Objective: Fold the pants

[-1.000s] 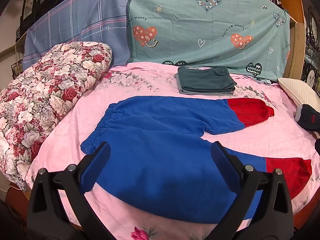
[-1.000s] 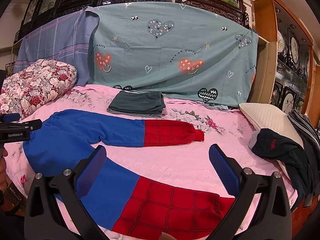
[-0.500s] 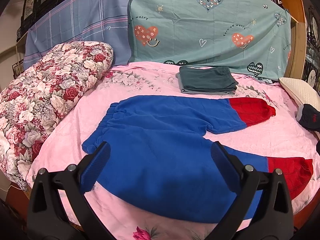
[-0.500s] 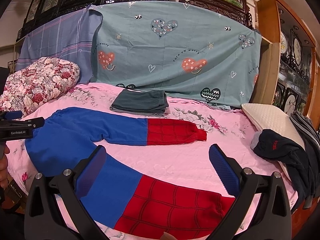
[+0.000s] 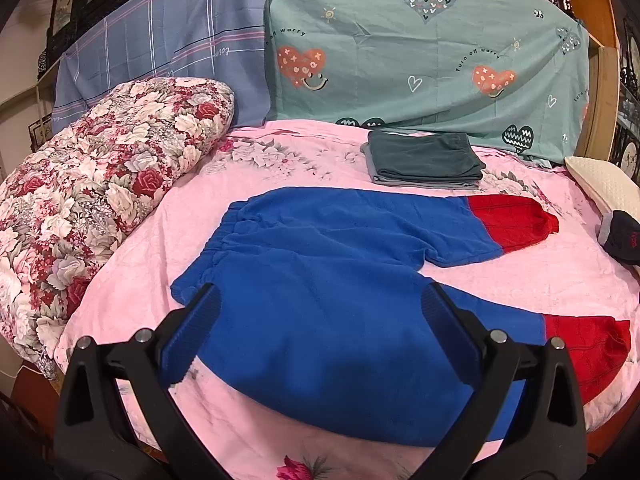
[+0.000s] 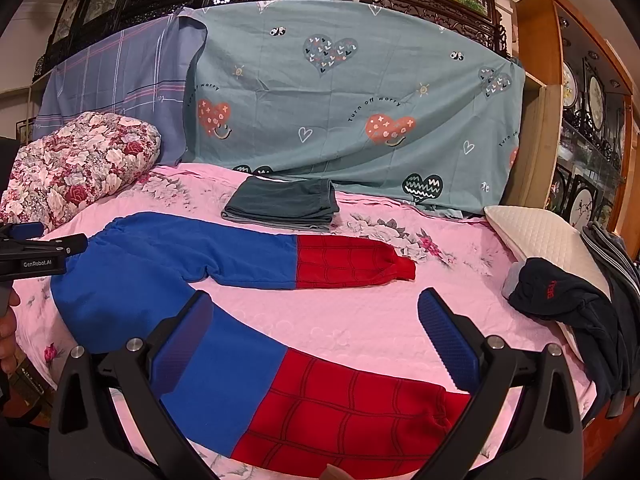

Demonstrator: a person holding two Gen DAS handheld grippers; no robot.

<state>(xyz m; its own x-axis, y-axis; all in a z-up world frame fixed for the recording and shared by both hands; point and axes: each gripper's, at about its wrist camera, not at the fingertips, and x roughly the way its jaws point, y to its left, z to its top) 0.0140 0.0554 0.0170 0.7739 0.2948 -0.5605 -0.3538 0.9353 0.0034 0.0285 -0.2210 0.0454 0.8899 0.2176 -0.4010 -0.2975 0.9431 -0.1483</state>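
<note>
Blue pants with red web-pattern lower legs (image 5: 320, 264) lie spread flat on the pink bedspread (image 5: 312, 156), waistband to the left, both legs running right and splayed apart. My left gripper (image 5: 320, 332) is open and empty, hovering over the seat and near leg. My right gripper (image 6: 316, 336) is open and empty, above the near leg (image 6: 320, 404) where blue meets red. The left gripper (image 6: 36, 252) also shows at the left edge of the right wrist view, over the waistband.
A folded dark green garment (image 5: 424, 158) lies at the back of the bed. A floral quilt roll (image 5: 92, 184) fills the left side. A cream pillow (image 6: 540, 236) and dark clothes (image 6: 560, 296) sit at the right. Sheets hang behind.
Both grippers have drifted slightly; the views shift a little. The pants lie as before and both grippers stay open.
</note>
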